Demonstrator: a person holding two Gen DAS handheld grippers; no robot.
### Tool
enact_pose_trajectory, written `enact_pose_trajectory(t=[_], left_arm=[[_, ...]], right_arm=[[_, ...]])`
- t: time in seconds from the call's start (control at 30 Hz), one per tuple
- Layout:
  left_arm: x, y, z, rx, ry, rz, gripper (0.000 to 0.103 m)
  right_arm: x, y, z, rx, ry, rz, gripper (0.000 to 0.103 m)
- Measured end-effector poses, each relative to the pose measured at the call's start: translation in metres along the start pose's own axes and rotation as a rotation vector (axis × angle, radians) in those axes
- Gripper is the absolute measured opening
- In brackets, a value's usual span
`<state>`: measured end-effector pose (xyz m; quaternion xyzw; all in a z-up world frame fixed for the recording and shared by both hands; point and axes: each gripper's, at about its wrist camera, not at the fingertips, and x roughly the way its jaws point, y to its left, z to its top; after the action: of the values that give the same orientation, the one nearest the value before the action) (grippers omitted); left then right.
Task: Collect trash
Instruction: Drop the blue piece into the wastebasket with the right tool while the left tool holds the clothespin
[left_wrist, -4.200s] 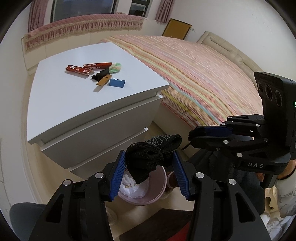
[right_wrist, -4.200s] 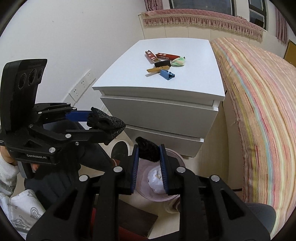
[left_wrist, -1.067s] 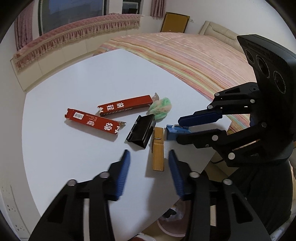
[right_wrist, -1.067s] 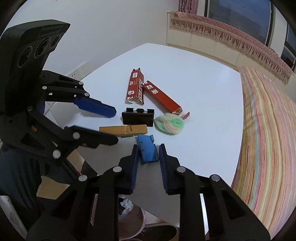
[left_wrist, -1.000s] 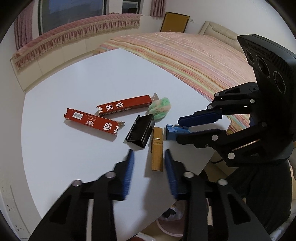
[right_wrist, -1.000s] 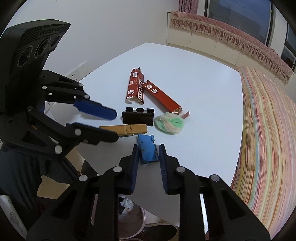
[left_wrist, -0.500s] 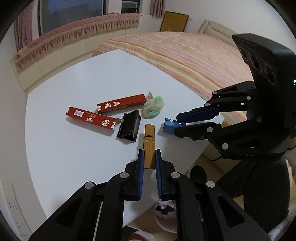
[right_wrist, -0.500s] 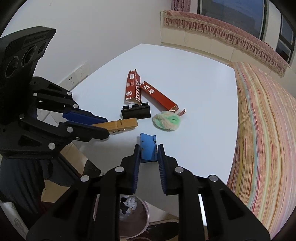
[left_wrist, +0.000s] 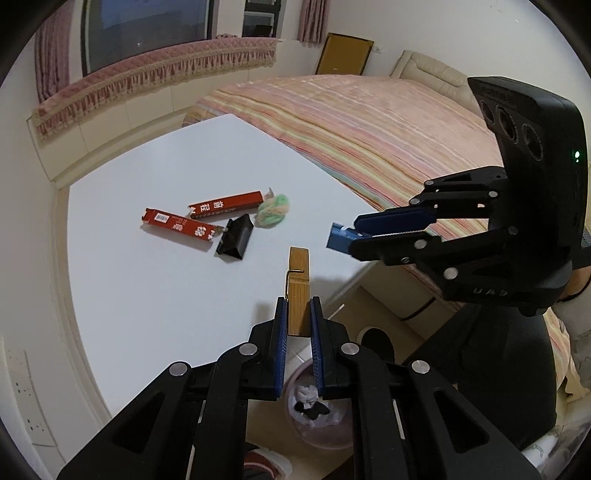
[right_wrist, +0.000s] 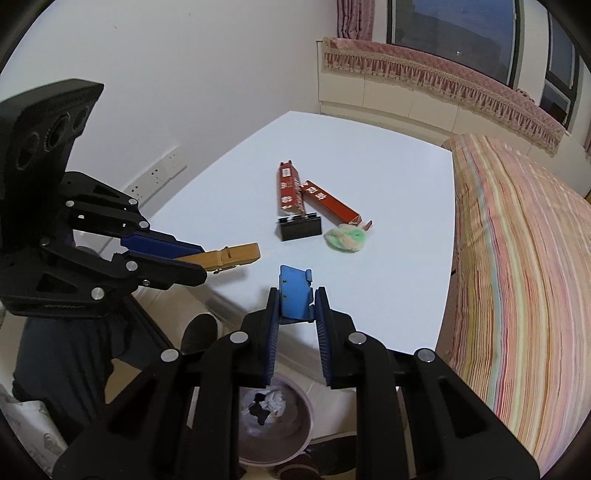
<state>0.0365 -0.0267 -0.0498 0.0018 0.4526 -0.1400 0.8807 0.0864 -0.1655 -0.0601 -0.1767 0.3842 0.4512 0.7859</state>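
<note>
L gripper (left_wrist: 298, 325): jaws narrow, clamped on the tail end of a wooden clothespin w/ wire spring (left_wrist: 297, 284). Pin is a flat rectangular stick, tan grain, sticking fwd past the ribbed blue pads (left_wrist: 280, 332), lifted off the smooth white tabletop (left_wrist: 147, 288). Same pin seen side-on from R wrist cam (right_wrist: 231, 256), poking out of the L gripper (right_wrist: 192, 260).

R gripper (right_wrist: 297, 314): jaws part-closed around a blue plastic clip, flat rectangular body w/ small tab (right_wrist: 293, 293); clip sits between the pads, held above the tabletop's near edge (right_wrist: 369, 317). From L cam the blue clip (left_wrist: 338, 238) shows at the tip of the R gripper (left_wrist: 354, 236).

On the tabletop, well apart from both grippers:
- 2 long red cardboard boxes w/ white print, one (left_wrist: 179, 229) beside the other (left_wrist: 225, 205), ends nearly meeting in a V
- black binder clip, glossy, wedge-shaped (left_wrist: 234, 240), just beside the box ends
- green/pink fuzzy wad, soft, roundish (left_wrist: 273, 210), near the 2nd box's open end

Below the tabletop edge on the floor: round pink plastic bin (right_wrist: 273, 421) w/ crumpled white paper + smth black inside. Striped pink fabric bed (left_wrist: 388, 140) alongside the tabletop.
</note>
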Motion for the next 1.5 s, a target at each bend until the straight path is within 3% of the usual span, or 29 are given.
enact_pose_trajectory(t=[0.37,0.77,1.2,1.27,1.3,1.33,1.37,1.4,1.43,1.5], left_arm=[[-0.024,-0.03,-0.034,0.002,-0.002,-0.018,0.012],[-0.026,-0.058,-0.074,-0.005,0.018,-0.063,0.012],[-0.027,-0.072,-0.081,0.022,0.028,-0.084,0.013],[-0.026,-0.072,-0.08,0.023,0.028,-0.083,0.021],[-0.024,-0.072,-0.08,0.021,0.031,-0.082,0.027],[-0.023,-0.071,-0.08,0.014,0.03,-0.076,0.051],[-0.023,-0.068,-0.08,0.0,0.023,-0.069,0.072],[-0.023,-0.067,-0.081,-0.014,0.013,-0.071,0.078],[-0.024,-0.064,-0.08,-0.026,0.001,-0.059,0.088],[-0.026,-0.062,-0.08,-0.038,-0.008,-0.049,0.09]], right_arm=[[-0.044,0.03,-0.045,0.035,-0.013,0.002,0.019],[-0.052,0.053,-0.097,0.073,0.035,0.013,0.019],[-0.053,0.056,-0.106,0.096,0.036,0.049,0.02],[-0.05,0.055,-0.105,0.1,0.045,0.044,0.023],[-0.049,0.054,-0.106,0.101,0.048,0.034,0.038],[-0.048,0.053,-0.106,0.104,0.05,0.022,0.06],[-0.048,0.051,-0.107,0.117,0.046,0.016,0.07],[-0.048,0.049,-0.108,0.128,0.042,0.016,0.084],[-0.048,0.048,-0.109,0.137,0.04,0.013,0.088],[-0.046,0.046,-0.11,0.145,0.047,0.0,0.091]])
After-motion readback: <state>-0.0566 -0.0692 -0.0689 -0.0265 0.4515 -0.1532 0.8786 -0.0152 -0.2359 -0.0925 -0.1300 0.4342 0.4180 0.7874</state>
